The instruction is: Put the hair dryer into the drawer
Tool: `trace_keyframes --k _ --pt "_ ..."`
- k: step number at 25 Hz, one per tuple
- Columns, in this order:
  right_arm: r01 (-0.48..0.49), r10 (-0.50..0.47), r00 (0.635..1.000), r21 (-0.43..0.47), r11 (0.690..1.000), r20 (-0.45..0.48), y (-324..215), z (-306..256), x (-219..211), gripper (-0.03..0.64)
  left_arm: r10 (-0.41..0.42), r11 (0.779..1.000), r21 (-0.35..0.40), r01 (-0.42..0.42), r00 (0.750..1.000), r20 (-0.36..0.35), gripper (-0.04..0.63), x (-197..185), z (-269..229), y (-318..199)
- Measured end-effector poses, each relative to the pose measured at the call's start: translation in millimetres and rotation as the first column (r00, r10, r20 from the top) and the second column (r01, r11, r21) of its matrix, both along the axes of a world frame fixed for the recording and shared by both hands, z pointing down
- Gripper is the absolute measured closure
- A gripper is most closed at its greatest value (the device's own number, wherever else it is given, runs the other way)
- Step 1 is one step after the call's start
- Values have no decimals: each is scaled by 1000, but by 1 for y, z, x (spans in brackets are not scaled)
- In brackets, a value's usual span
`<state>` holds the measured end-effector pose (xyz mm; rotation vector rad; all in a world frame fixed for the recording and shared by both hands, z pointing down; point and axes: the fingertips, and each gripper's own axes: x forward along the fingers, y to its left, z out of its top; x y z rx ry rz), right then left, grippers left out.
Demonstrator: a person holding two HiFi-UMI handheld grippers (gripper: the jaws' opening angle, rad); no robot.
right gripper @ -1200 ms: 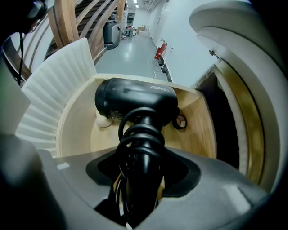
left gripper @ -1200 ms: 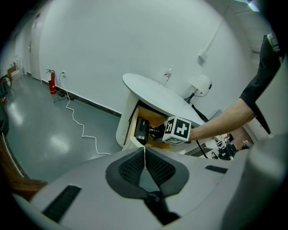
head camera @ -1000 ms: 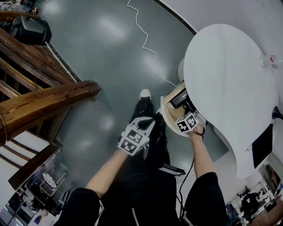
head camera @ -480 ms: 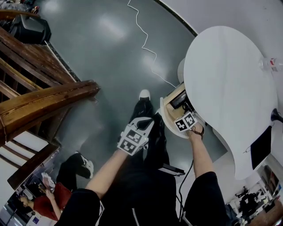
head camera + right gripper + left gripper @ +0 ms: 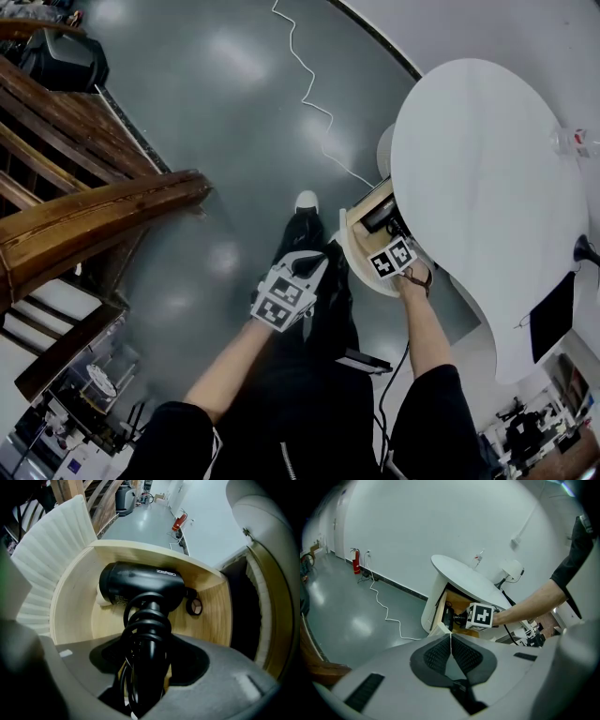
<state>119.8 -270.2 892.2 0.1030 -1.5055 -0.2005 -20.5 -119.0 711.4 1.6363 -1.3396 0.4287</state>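
Wooden drawer (image 5: 75, 611): hair dryer (image 5: 140, 585) crosswise (nozzle perhaps left), right jaws gripping its handle; left jaws closed.

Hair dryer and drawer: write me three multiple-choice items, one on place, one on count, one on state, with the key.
1. Where is the black hair dryer?
A. in a basket
B. within the curved light-wood drawer
C. on a shelf

2. How many grippers grip something?
A. none
B. both
C. one

3. The drawer is:
A. pulled open
B. shut
C. lifted out onto a chair

Key:
1 B: the right gripper view shows its body between the drawer's walls.
2 C: the right gripper is shut on the dryer's handle, while the left gripper has its jaws together on nothing.
3 A: its inside lies exposed, sticking out from under the white round tabletop.
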Motion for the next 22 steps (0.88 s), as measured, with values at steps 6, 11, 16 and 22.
trace_keyframes --k 6,11,16,22 --pt "-6 6 1000 -6 1000 -23 1 0 -2 373 0 1000 -18 -1 1000 -8 581 -3 3 4" --pt "-7 6 999 -16 1000 -50 1 3 -2 371 12 999 -51 -12 1000 -15 581 -3 6 8" --pt "-8 7 998 -21 1000 -65 0 5 -1 371 9 999 -51 -10 1000 -22 581 -4 7 7" --pt "-17 15 996 -22 1000 -84 0 9 -1 370 16 999 -44 -17 999 -28 581 -5 10 6"
